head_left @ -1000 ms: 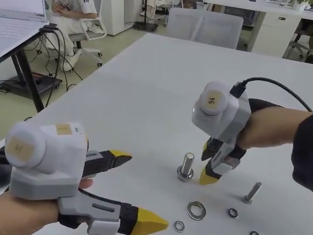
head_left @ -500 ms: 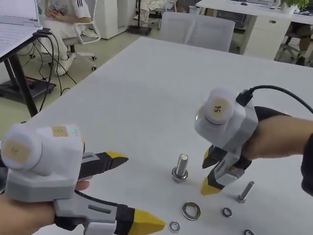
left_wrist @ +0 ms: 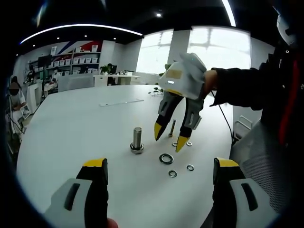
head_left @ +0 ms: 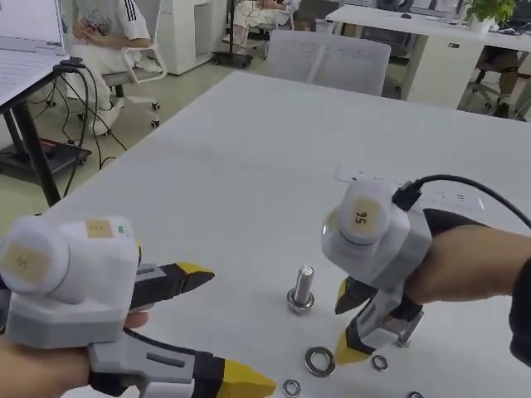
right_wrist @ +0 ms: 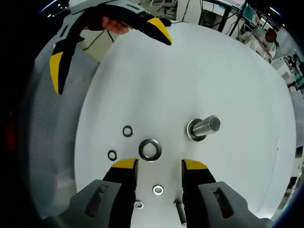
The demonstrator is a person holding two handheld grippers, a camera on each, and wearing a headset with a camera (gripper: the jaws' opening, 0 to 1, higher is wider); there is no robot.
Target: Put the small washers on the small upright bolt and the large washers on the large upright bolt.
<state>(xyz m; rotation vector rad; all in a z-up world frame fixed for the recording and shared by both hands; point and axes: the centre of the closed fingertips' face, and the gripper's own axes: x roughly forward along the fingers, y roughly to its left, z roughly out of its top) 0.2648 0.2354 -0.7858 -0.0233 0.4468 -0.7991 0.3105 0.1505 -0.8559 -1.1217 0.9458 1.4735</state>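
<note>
My right claw hangs released and empty. Its yellow tips are spread just above the large washer, which lies flat on the white surface a little ahead of the gap between the jaws. The large upright bolt stands near the washer, off to one side. The small washers are scattered about: two beside the large one and two further back, under the claw. From the left gripper view, the small upright bolt stands close behind the right claw. My left claw is also released, holds nothing, and sits well back from the parts.

I take the step in hand to be picking up the large washer. To do it well, I would ease the right claw forward until the ring sits squarely between the tips. Then I would go down until both tips touch the surface, because a flat ring offers only its thin edge to grip. I would clench slowly across the outer rim so the washer does not skate away or flip.

The small bolt just behind the claw is the hazard, and a careless sweep could topple it or scatter the small washers. Once the ring is held, I would lift it straight up, keep it level, and centre its hole over the large bolt's tip before letting go.
</note>
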